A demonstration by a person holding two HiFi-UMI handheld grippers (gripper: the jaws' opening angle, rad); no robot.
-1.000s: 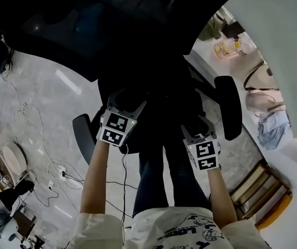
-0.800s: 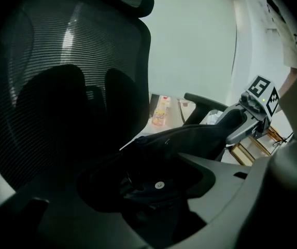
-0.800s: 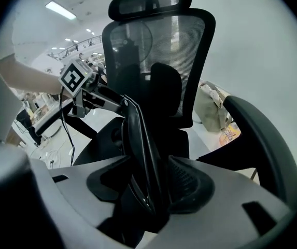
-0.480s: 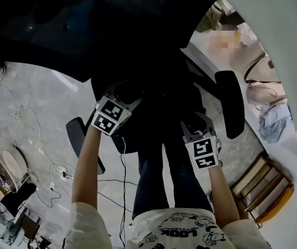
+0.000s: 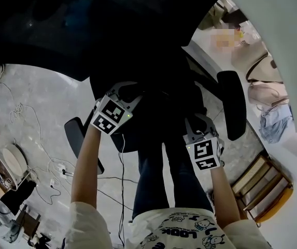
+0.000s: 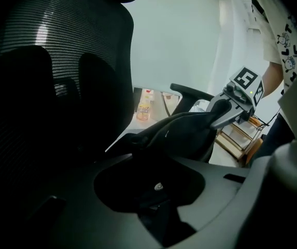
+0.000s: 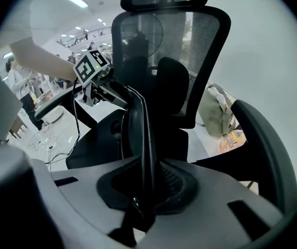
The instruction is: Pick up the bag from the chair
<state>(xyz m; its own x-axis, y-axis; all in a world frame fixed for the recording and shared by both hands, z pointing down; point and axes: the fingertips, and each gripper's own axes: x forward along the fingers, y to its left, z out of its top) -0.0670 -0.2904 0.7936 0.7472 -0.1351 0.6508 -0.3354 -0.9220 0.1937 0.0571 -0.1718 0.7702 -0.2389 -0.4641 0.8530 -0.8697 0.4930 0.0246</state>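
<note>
Black: 1 bag [image 6: 184, 131] | 1 chair [image 7: 169, 51] | 2 grippers [image 5: 127, 92] [image 5: 196, 122], fingers [image 7: 171, 179] just clamped on bag

backrest [image 7: 164, 45] ahead, armrests [image 5: 231, 108] flanking (both sides), open floor [image 5: 39, 118] leftward

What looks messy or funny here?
Nothing is spilled or broken. The only messy bit is the white cables, which lie loose and tangled on the floor, left of the chair in the head view.
</note>
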